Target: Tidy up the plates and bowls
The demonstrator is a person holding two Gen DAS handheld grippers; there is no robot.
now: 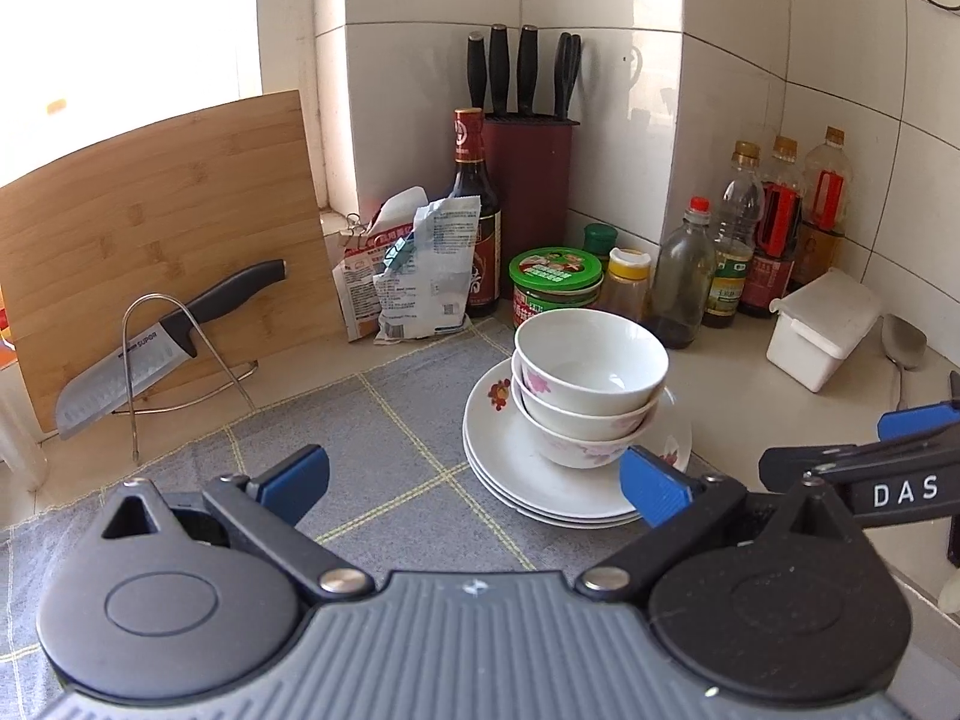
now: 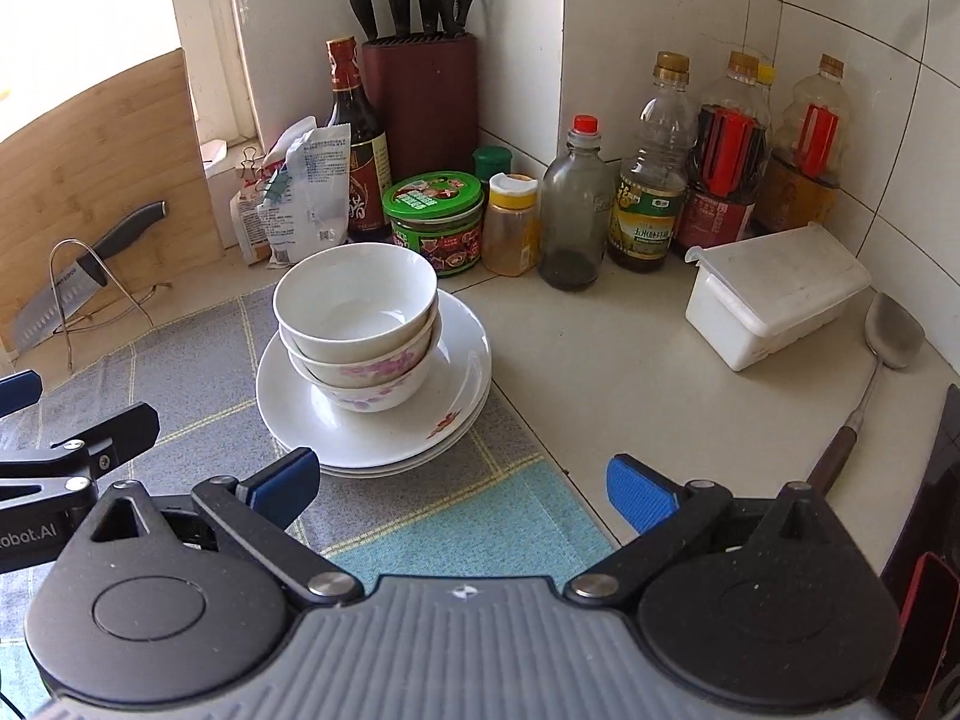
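White ceramic all piled in one spot: three bowls (image 2: 357, 312) nested together, sitting on a stack of plates (image 2: 384, 420), which rests on the grey checked cloth (image 1: 336, 432) near its right edge. On the right, the plates' rim pokes just past the cloth's edge, over the bare tabletop (image 2: 600, 348).

Both tools are empty with their blue pads spread wide. The left tool (image 1: 474, 483) hangs just short of the plates, with its right pad (image 1: 651, 489) near the rim. The right tool (image 2: 462, 483) is low over the cloth's front right corner, its left pad (image 2: 288, 480) right by the plates' near rim.

Room-wise, the cloth left of the stack is open all the way to the knife on its wire stand (image 1: 138, 372). To the right there's bare tabletop up to the white lidded box (image 2: 774, 294) and a metal spatula (image 2: 888, 336). Behind the stack it's tight, with a green-lidded jar (image 2: 435, 213) and sauce bottles (image 2: 648, 162) along the tiled wall.
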